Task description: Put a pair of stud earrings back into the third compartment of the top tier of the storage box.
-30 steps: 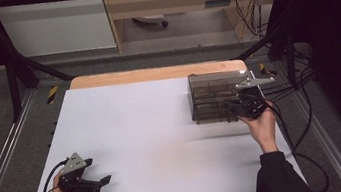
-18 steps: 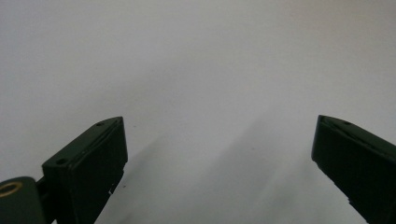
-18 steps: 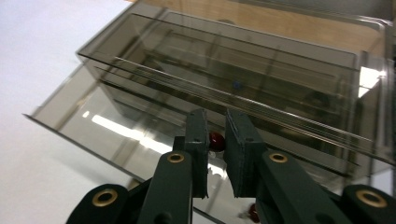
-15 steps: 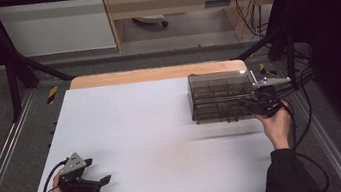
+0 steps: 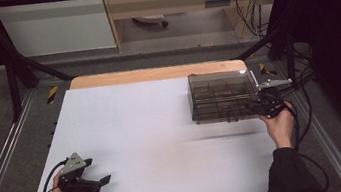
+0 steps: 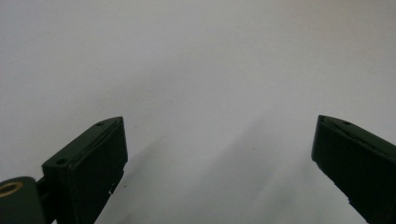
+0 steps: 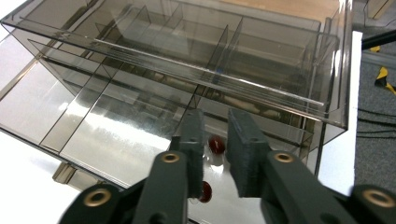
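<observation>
Since the earlier frames our right gripper (image 5: 264,108) has shifted from the front right corner of the smoky clear drawer organizer (image 5: 221,95) outward along its right end and slightly down; its jaws have just been opening a little from fully pressed together. In the right gripper view they stand a narrow gap apart, with a small dark red bead (image 7: 216,144) seen between them, lying on the clear floor of a pulled-out drawer. We cannot tell whether the pads touch it; we judge that they do not pinch it. A second red bead (image 7: 206,191) lies nearer the camera, partly behind the left jaw.

The relation that governs the coming move: the bead lies straight ahead of the right jaws, just below their tips. The organizer's long axis runs across the table, and our right hand (image 5: 281,127) is by far the nearer one.

Our left gripper (image 5: 92,184) has kept its place near the front left corner, jaws spread wide over bare surface, well apart from the organizer.

The white table top (image 5: 137,126) has a wooden strip along its far edge. Beyond stand a pale cabinet (image 5: 55,26), dark frame rails and hanging cables.
</observation>
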Tool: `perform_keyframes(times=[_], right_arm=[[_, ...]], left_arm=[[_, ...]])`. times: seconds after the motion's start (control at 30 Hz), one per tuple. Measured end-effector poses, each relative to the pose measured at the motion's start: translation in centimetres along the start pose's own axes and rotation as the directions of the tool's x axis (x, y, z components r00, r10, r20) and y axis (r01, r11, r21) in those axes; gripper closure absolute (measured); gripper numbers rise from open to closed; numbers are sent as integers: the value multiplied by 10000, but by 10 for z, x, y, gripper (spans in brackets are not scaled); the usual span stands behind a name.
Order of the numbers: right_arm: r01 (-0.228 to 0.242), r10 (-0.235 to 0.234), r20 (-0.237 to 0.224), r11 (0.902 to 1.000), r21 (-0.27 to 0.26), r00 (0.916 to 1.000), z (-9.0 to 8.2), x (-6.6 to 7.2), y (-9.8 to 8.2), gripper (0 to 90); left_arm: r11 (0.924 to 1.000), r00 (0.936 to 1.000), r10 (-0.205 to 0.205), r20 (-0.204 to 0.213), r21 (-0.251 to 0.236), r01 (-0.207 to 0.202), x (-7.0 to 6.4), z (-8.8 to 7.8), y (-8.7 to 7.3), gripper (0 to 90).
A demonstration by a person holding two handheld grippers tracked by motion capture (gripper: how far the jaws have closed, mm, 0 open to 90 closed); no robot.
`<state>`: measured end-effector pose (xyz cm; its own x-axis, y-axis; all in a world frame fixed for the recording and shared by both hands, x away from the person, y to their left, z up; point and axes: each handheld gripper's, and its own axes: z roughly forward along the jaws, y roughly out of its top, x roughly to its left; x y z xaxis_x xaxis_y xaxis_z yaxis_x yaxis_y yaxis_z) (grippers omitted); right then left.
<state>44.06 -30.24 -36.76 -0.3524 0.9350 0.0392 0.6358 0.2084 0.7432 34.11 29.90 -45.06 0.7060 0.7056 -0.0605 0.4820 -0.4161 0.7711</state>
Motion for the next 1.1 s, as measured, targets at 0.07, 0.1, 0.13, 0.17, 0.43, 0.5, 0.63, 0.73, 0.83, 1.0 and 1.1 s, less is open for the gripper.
perform_keyframes(times=[0.07, 0.1, 0.13, 0.17, 0.43, 0.5, 0.63, 0.73, 0.83, 1.0, 1.1], right_arm=[[-74, 72, -84, 9997, -220, 9999, -4, 1, 1, 726], [-34, 30, -143, 9995, -326, 9999, -6, 3, 2, 711], [6, -15, -195, 9990, -458, 9998, -9, 5, 4, 687], [33, -50, -278, 9982, -598, 9996, -12, 8, 5, 665], [446, -628, -1144, 9868, -1555, 9914, -30, 39, 7, 444], [625, -845, -1289, 9841, -1661, 9881, -32, 47, 5, 374], [851, -1129, -1457, 9791, -1846, 9829, -36, 58, -2, 238], [838, -1165, -1670, 9781, -1906, 9791, -38, 64, -11, 153], [791, -1134, -1801, 9791, -1874, 9771, -40, 69, -21, 83], [687, -1068, -2121, 9814, -1794, 9714, -40, 76, -39, 20], [693, -1042, -2268, 9852, -1569, 9684, -37, 76, -51, 8]], left_arm=[[10000, 10000, -5, 1, -10, 5, 0, 0, 0, 37], [10000, 10000, -8, 0, -8, 8, 0, 0, 0, 37], [10000, 10000, -4, -4, -2, 4, 0, 0, 0, 37], [10000, 10000, -4, -2, 1, 4, 0, 0, 0, 36], [10000, 10000, -6, -15, -28, 6, 0, 0, 0, 37], [10000, 10000, -6, -18, -12, 6, 0, 0, 0, 37], [10000, 10000, -8, -14, -32, 8, 0, 0, 0, 36], [10000, 10000, 4, -24, -16, -4, 0, 0, 0, 37], [10000, 10000, 11, -18, -17, -11, 0, 0, 0, 37], [10000, 10000, 14, -20, -29, -14, -1, 0, 1, 37], [10000, 10000, 17, -14, -50, -17, -1, 0, 1, 37]])
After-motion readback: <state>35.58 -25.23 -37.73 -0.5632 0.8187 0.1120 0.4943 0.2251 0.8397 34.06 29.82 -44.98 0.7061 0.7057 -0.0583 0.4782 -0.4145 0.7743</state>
